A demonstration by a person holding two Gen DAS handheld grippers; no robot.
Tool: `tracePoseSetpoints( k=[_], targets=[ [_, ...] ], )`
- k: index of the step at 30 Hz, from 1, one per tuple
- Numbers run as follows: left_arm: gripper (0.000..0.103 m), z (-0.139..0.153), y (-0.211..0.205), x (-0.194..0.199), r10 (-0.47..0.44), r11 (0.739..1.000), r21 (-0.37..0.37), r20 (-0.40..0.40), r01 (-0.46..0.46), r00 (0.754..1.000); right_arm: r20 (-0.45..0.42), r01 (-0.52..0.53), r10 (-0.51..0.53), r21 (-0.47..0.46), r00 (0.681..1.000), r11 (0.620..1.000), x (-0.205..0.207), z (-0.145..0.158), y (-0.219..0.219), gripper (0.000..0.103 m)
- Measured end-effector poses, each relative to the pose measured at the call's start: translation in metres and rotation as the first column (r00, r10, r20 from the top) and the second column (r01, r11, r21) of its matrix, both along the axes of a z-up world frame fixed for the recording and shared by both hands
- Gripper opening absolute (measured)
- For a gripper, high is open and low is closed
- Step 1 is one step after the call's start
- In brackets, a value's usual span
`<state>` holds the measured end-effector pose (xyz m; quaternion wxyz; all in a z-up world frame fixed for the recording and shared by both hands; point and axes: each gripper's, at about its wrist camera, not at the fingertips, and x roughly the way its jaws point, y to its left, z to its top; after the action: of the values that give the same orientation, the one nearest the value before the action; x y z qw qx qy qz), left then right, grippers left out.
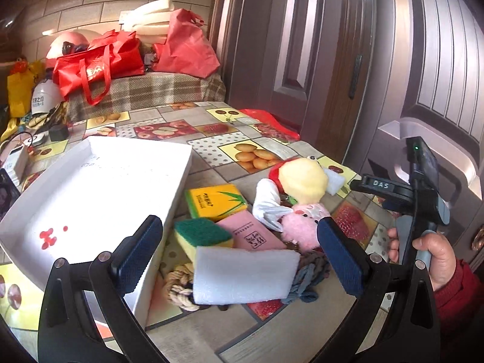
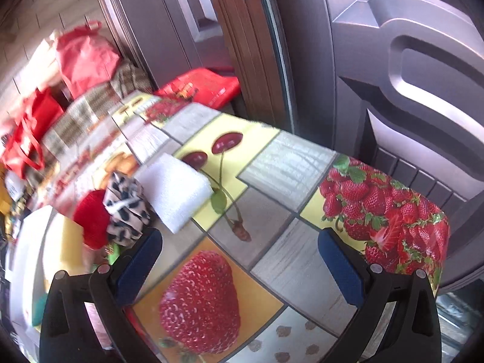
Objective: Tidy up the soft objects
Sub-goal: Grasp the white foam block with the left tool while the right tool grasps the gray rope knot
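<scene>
Table (image 1: 211, 151) with fruit-print cloth carries a white tray (image 1: 99, 187) at left; just right of it lie a plush doll (image 1: 299, 205), white foam block (image 1: 245, 275), yellow packet (image 1: 217, 201), pink packet (image 1: 251, 234), green-topped sponge (image 1: 202, 233) and rope knots (image 1: 178, 287), crowded and touching. Left gripper (image 1: 239, 257) is wide open, empty, above the foam block. Right gripper (image 2: 239, 263) is wide open, empty, over bare cloth near a second foam block (image 2: 172, 190) and spotted scrunchie (image 2: 127, 208)

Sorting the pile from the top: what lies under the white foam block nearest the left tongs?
Under the white foam block: a beige rope knot left, a grey rope right, the green-topped sponge's edge behind. Anything beneath its middle is hidden.
</scene>
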<state>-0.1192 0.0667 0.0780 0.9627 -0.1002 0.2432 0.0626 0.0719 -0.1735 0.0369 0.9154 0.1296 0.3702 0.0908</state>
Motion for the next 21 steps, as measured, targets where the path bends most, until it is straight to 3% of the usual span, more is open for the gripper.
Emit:
tracePoseSetpoints(
  k=[2, 4, 7, 10, 15, 18, 21],
  targets=[
    [0.103, -0.003, 0.02, -0.007, 0.037, 0.999, -0.038, -0.003, -0.037, 0.999, 0.127, -0.064, 0.057, 0.047, 0.99, 0.997, -0.011, 0.013, -0.008, 0.103],
    [0.103, -0.008, 0.033, -0.012, 0.052, 0.997, -0.063, -0.014, -0.053, 0.999, 0.264, -0.153, 0.133, 0.055, 0.955, 0.987, -0.022, 0.026, -0.011, 0.103],
    [0.103, -0.014, 0.033, -0.017, 0.042, 0.997, -0.057, -0.043, -0.045, 0.998, 0.345, -0.314, 0.294, 0.003, 0.891, 0.949, -0.033, 0.037, -0.004, 0.103],
    [0.103, -0.019, 0.017, -0.017, -0.011, 1.0, -0.004, -0.085, 0.011, 0.996, 0.288, -0.464, 0.463, -0.071, 0.838, 0.883, -0.036, 0.036, 0.018, 0.103],
    [0.103, -0.026, 0.002, -0.018, -0.031, 0.992, 0.116, -0.143, 0.048, 0.989, 0.164, -0.744, 0.741, -0.06, 0.651, 0.666, -0.066, 0.021, 0.059, 0.103],
    [0.103, -0.025, 0.01, -0.026, -0.03, 0.994, 0.1, -0.133, 0.044, 0.991, 0.098, -0.82, 0.827, -0.113, 0.553, 0.561, -0.086, 0.017, 0.085, 0.103],
    [0.103, -0.021, 0.014, -0.032, -0.027, 0.994, 0.102, -0.127, 0.04, 0.992, 0.013, -0.849, 0.869, -0.205, 0.495, 0.487, -0.1, 0.007, 0.11, 0.102]
  ],
)
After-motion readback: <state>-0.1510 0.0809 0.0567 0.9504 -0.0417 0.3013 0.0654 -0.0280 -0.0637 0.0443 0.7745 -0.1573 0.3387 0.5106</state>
